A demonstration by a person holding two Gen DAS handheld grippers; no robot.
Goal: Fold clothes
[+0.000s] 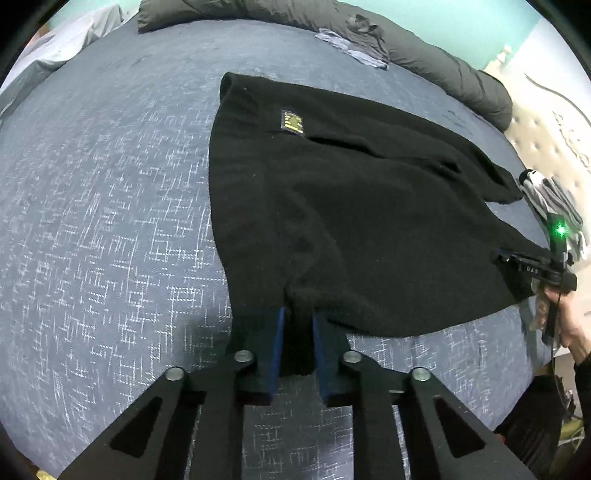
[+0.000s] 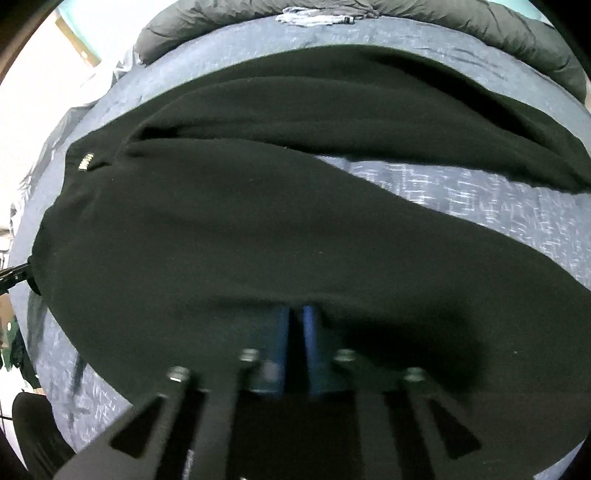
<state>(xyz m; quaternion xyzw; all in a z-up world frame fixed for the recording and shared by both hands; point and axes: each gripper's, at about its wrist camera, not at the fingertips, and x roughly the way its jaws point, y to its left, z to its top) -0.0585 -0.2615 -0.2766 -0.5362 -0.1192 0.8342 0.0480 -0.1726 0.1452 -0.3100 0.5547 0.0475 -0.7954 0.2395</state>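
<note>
1. Left wrist view: a bed (image 1: 110,184) under a blue-grey patterned sheet, a dark duvet (image 1: 443,70) bunched along its far edge, a teal wall (image 1: 461,22) beyond.
2. A black sweater (image 1: 351,206) lies spread on the sheet (yellow label (image 1: 291,122) up), its long axis running left to right.
3. Left gripper (image 1: 298,314) is clamped on the sweater's near hem.
4. Right gripper (image 2: 295,314) likewise pinches black cloth.
</note>
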